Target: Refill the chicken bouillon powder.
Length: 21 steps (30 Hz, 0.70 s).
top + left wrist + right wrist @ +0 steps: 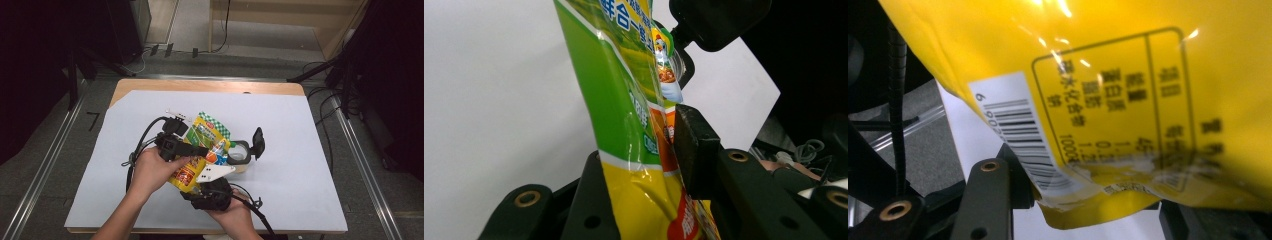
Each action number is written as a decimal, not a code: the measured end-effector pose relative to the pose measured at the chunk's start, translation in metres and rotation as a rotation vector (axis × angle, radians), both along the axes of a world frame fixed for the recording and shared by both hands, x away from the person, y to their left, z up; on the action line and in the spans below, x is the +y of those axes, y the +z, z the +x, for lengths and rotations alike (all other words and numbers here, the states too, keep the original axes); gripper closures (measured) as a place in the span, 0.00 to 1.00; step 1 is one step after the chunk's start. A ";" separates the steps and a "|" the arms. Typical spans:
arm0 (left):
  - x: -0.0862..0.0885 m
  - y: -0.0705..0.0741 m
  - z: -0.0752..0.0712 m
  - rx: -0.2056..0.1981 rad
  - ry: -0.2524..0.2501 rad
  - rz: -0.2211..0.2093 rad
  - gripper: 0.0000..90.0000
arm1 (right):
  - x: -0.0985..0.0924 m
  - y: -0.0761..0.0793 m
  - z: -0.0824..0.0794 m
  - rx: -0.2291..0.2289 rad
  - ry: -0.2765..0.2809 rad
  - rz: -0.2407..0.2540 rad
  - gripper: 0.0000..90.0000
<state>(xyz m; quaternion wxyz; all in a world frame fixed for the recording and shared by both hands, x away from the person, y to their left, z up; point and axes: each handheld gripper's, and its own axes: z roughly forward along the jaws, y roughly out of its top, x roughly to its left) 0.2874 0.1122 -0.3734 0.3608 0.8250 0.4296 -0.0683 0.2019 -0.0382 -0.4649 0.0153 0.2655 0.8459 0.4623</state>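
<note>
Overhead, both pairs of jaws clamped on yellow-green snack bag (202,150) — clear container (239,154) just beside, black flip-lid (258,141) upright.

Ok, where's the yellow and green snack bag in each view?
High view: snack bag at table centre, between both grippers.
Left gripper view: snack bag upright, centre, between the jaws.
Right gripper view: its yellow back across the top.
Shared landmark: white table sheet.

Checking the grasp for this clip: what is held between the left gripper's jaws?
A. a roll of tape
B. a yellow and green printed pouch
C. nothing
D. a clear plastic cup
B: in the left gripper view the yellow and green printed pouch stands between the left gripper's jaws, with the right-hand pad pressed against it.
</note>
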 end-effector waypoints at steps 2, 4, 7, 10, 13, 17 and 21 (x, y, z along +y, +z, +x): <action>-0.002 0.000 0.000 -0.001 -0.001 0.008 0.83 | 0.000 0.000 0.000 -0.003 -0.001 -0.002 0.62; -0.004 0.000 -0.001 -0.003 -0.001 0.018 0.84 | 0.000 0.000 0.000 -0.009 -0.004 -0.010 0.62; -0.007 0.001 -0.002 -0.006 0.001 0.039 0.84 | 0.001 -0.001 -0.001 -0.013 -0.006 -0.016 0.61; -0.008 0.001 -0.002 0.003 0.010 0.045 0.85 | 0.002 -0.002 -0.001 -0.013 -0.005 -0.016 0.61; -0.010 0.000 -0.001 0.005 0.014 0.053 0.85 | 0.003 -0.002 -0.003 -0.024 -0.009 -0.028 0.60; -0.012 0.000 -0.001 0.007 0.017 0.054 0.85 | 0.004 -0.002 -0.003 -0.035 -0.019 -0.041 0.60; -0.016 -0.001 -0.001 0.004 0.013 0.064 0.85 | 0.004 -0.003 -0.002 -0.028 -0.026 -0.047 0.62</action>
